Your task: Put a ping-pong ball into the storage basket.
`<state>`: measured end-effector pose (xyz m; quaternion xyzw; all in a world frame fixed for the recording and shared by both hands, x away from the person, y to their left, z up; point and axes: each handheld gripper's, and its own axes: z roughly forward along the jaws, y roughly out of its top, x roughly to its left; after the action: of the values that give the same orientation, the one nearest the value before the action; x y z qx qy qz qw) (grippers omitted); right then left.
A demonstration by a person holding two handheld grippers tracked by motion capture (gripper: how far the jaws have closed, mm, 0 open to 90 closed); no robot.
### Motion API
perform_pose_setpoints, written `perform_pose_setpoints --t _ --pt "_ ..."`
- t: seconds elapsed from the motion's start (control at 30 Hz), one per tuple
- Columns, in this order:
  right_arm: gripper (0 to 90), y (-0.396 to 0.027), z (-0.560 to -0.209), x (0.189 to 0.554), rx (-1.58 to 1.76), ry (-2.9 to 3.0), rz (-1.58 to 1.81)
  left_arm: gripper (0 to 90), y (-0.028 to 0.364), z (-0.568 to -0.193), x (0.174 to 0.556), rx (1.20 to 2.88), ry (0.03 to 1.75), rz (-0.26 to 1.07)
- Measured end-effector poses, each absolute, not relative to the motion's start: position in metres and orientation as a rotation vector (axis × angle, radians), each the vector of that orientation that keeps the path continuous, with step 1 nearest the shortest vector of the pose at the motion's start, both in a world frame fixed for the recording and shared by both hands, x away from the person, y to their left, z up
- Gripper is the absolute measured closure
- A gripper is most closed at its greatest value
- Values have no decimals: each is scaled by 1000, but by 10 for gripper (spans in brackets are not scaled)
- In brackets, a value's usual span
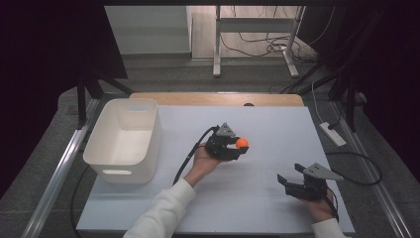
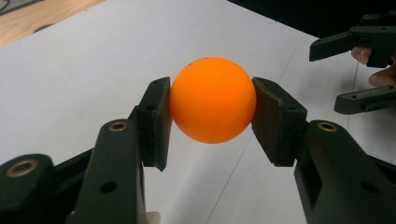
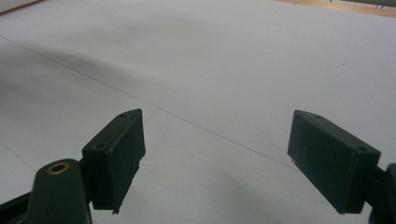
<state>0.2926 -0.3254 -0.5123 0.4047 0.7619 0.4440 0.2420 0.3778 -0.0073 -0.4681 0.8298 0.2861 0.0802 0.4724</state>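
Observation:
An orange ball [image 1: 242, 143] [image 2: 212, 99] is pinched between the two black pads of my left gripper [image 1: 239, 147] [image 2: 211, 112], which is shut on it over the middle of the white table [image 1: 277, 129]. The ball hangs a little above the surface. My right gripper [image 1: 291, 175] [image 3: 215, 161] rests near the table's front right, jaws wide open with nothing between them. It also appears at the top right of the left gripper view, as the right gripper [image 2: 343, 72].
A white plastic bin [image 1: 124, 139] stands on the left part of the table, its inside bare. A wooden strip [image 1: 218, 98] runs along the far edge. A power strip [image 1: 332, 134] and cables lie on the floor to the right.

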Motion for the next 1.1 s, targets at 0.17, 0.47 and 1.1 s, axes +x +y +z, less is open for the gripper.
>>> perform_pose_setpoints --t 0.17,0.47,1.1 --pt "189 -325 -512 293 1108 2082 1216 506 -2 -466 375 2019 707 207" --pt "189 -325 -512 293 1110 2081 1221 506 4 -459 372 1999 703 219" --pt "189 -325 -512 293 1109 2081 1219 506 25 -449 368 1952 722 243"
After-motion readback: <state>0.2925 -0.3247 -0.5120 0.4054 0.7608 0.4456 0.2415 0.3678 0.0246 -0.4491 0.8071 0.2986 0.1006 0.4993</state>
